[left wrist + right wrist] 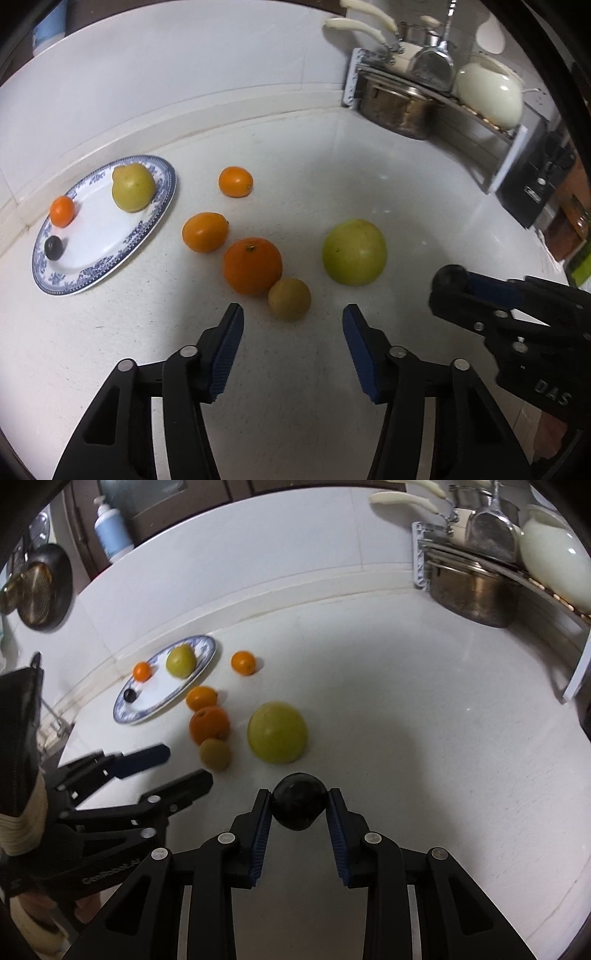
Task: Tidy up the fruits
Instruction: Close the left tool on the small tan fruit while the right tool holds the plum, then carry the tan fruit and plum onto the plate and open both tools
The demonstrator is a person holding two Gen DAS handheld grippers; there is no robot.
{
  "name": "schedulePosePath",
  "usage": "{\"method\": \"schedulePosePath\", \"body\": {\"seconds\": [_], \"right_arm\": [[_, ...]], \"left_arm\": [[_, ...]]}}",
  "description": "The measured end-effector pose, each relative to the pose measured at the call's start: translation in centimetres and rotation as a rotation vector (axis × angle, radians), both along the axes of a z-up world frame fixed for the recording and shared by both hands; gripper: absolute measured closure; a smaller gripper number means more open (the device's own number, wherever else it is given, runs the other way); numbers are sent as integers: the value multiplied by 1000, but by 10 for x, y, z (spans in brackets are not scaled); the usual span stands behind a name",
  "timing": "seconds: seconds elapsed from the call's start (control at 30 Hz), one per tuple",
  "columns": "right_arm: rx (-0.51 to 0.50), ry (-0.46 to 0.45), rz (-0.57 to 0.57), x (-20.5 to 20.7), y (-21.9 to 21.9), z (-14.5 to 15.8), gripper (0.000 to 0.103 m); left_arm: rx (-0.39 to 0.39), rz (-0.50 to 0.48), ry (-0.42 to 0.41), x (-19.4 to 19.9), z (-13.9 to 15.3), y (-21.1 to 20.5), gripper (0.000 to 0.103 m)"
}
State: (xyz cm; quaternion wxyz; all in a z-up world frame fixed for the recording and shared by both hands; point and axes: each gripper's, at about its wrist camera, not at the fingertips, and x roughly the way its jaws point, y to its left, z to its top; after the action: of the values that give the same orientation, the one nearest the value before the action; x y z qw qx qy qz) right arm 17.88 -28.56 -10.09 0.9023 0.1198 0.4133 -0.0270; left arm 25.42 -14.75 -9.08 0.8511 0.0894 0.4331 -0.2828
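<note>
A blue-rimmed plate (162, 206) at the back left holds a yellow-green fruit (133, 192), a small orange (62, 210) and a dark plum (53, 247). Loose on the white counter lie two small oranges (235, 181) (205, 232), a big orange (252, 265), a brownish fruit (289, 299) and a large yellow-green fruit (354, 256). My left gripper (293, 314) is open, its tips either side of the brownish fruit's near edge, pads clear of it. My right gripper (299, 805) is shut on a second dark plum (299, 799), held above the counter near the large fruit (277, 733).
A dish rack (509, 155) with a steel pot (399, 107), a cream kettle (487, 92) and utensils fills the back right corner. A soap bottle (110, 528) and a hanging pan (40, 587) are at the far left. A raised ledge (221, 110) runs behind the plate.
</note>
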Motion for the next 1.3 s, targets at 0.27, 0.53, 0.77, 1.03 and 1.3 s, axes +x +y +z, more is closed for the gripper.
{"method": "schedulePosePath", "body": {"seconds": [0.27,0.53,0.77,1.03,1.3], "right_arm": [[25,-13,-5,5,-8,-5,72],[52,-8,2,8,-10,-11,72],[57,-5,18,12,-10,-13,72],[58,-8,42,14,-5,-9,72],[39,-38,75,15,6,7,72]], "left_arm": [[19,37,12,8,-9,-12,61],[40,61,17,10,-17,-19,65],[49,77,17,12,-19,-20,75],[19,73,21,7,-13,-9,75],[-15,80,-15,-1,9,9,75]]}}
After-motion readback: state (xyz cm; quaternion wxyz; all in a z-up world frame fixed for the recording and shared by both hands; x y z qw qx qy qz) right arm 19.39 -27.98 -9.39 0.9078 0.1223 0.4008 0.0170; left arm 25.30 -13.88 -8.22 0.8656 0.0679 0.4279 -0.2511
